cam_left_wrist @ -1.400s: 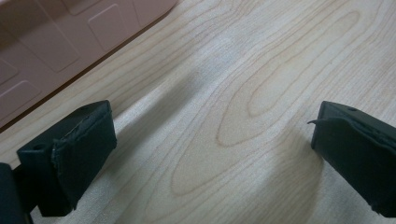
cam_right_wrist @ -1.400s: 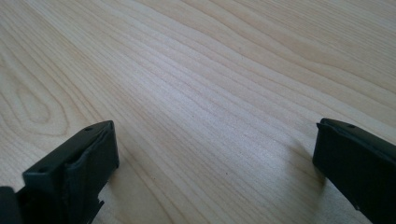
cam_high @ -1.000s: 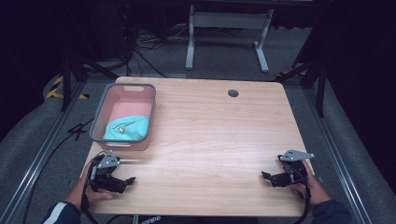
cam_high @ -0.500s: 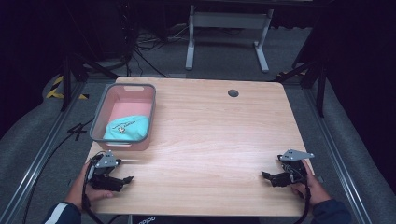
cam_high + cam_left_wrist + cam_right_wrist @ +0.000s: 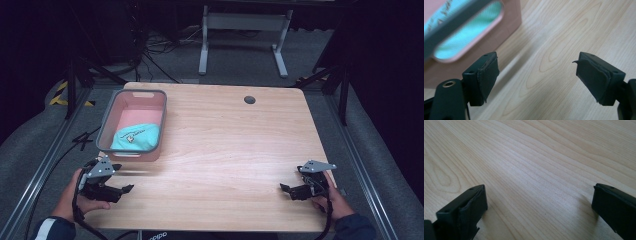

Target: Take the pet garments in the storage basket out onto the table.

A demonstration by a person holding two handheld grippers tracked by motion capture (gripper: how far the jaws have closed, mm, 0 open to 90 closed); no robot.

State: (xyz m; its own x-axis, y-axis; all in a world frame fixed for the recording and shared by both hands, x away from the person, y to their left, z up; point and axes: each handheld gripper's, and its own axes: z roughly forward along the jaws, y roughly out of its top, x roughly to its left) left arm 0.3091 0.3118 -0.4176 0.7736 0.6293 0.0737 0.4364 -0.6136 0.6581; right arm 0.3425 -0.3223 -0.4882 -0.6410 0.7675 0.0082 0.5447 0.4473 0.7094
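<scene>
**Grippers idle, cloth already in the basin**

Grippers sat low at the near edge of the table (image 5: 225, 140), one at each corner. The left gripper (image 5: 122, 189) rested just short of the pink basin (image 5: 159, 131), jaws spread wide with nothing between them; in the left gripper view only bare wood lay in the gap, and the basin's handle slot (image 5: 469, 30) loomed close ahead with teal showing through it. The right gripper (image 5: 286, 188) lay well apart from all that, over on the far side, jaws equally wide, empty, only woodgrain ahead of it.

And the teal cloth (image 5: 135, 137)? It lay bunched in the near end of the basin, a pale label facing up. With nothing loose on the tabletop and both hands free, the stowing looked finished, or else the cloth was waiting to be lifted out; the pictures could not settle which.
</scene>
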